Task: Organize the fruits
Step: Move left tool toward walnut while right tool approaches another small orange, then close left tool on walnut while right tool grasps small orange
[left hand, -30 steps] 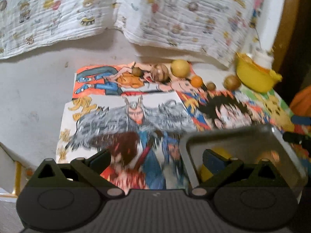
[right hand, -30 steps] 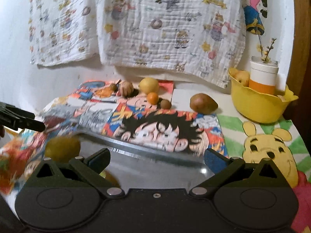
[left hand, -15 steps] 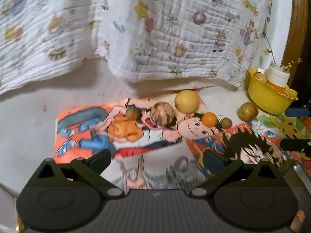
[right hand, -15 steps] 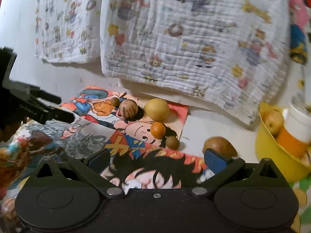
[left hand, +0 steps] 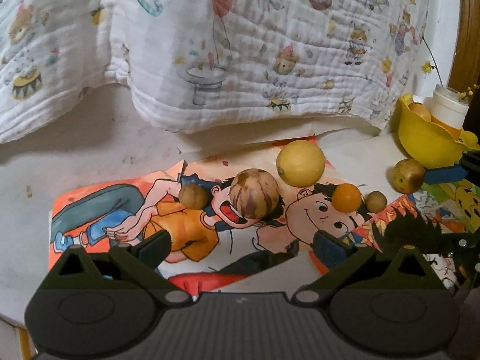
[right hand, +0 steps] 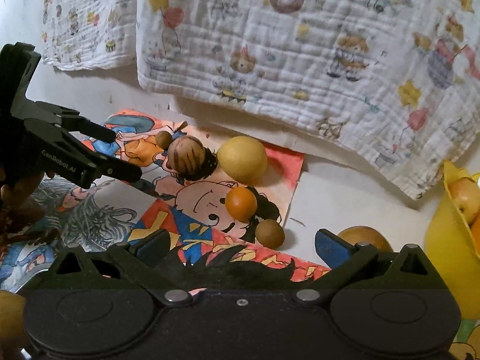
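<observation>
Loose fruits lie on cartoon posters: a yellow lemon, a brown streaked round fruit, a small orange, two small brown fruits and a brownish pear. My left gripper is open and empty, just short of the streaked fruit. My right gripper is open and empty, near the orange, the small brown fruit and the pear. The left gripper also shows at the left of the right wrist view, beside the streaked fruit.
A yellow bowl at the right holds fruit and a white jar. A patterned white cloth hangs on the wall behind. A metal tray edge and a yellow fruit show at the lower left of the right wrist view.
Both grippers have moved forward from over the metal tray toward the row of fruits, which now looks much closer. Both stay open and empty.
</observation>
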A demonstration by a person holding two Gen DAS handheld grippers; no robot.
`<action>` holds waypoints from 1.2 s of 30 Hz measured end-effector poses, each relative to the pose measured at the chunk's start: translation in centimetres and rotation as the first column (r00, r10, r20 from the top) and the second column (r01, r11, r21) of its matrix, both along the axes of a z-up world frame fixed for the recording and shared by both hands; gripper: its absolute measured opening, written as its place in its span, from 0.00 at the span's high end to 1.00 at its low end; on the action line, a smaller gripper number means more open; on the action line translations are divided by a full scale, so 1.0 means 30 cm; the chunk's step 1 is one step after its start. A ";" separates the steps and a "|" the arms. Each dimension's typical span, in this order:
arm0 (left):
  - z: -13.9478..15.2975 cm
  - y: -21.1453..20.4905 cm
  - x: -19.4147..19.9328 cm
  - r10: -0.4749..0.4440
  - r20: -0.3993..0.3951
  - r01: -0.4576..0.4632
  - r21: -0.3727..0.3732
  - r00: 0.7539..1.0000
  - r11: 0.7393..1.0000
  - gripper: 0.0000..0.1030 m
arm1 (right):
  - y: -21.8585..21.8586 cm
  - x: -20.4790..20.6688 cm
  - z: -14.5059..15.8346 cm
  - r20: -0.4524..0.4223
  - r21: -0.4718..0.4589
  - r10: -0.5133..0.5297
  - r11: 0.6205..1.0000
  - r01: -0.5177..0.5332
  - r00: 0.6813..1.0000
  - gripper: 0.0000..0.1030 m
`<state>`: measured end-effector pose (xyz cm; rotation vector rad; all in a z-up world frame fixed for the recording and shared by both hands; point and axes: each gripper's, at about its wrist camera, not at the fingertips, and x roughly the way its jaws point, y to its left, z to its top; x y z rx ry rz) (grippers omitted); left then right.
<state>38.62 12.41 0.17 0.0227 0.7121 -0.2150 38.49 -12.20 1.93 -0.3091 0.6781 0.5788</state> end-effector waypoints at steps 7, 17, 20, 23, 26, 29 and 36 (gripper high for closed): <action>-0.018 0.013 0.019 -0.006 0.019 0.006 0.004 1.000 1.000 0.01 | 0.055 0.042 -0.043 0.003 -0.018 0.024 1.000 -0.024 1.000 0.01; -0.003 -0.016 0.044 -0.098 0.123 0.096 0.016 0.988 0.995 0.01 | 0.136 0.108 -0.089 0.020 -0.063 0.060 0.996 -0.059 0.998 0.12; 0.003 -0.037 0.068 -0.125 0.153 0.119 0.046 0.980 0.992 0.04 | 0.155 0.128 -0.101 0.026 -0.074 0.055 0.996 -0.053 0.998 0.21; 0.004 -0.054 0.094 -0.146 0.157 0.138 0.061 0.977 0.989 0.08 | 0.168 0.144 -0.114 0.027 -0.070 0.046 0.997 -0.044 0.999 0.29; 0.001 -0.073 0.120 -0.171 0.155 0.160 0.081 0.973 0.984 0.12 | 0.180 0.156 -0.129 0.019 -0.070 0.044 0.997 -0.043 0.999 0.37; -0.011 -0.093 0.141 -0.194 0.141 0.178 0.117 0.971 0.977 0.17 | 0.184 0.157 -0.139 0.016 -0.076 0.045 0.996 -0.043 0.999 0.44; -0.051 -0.117 0.167 -0.205 0.103 0.187 0.157 0.973 0.970 0.28 | 0.184 0.183 -0.161 0.006 -0.063 0.018 0.998 -0.018 1.000 0.53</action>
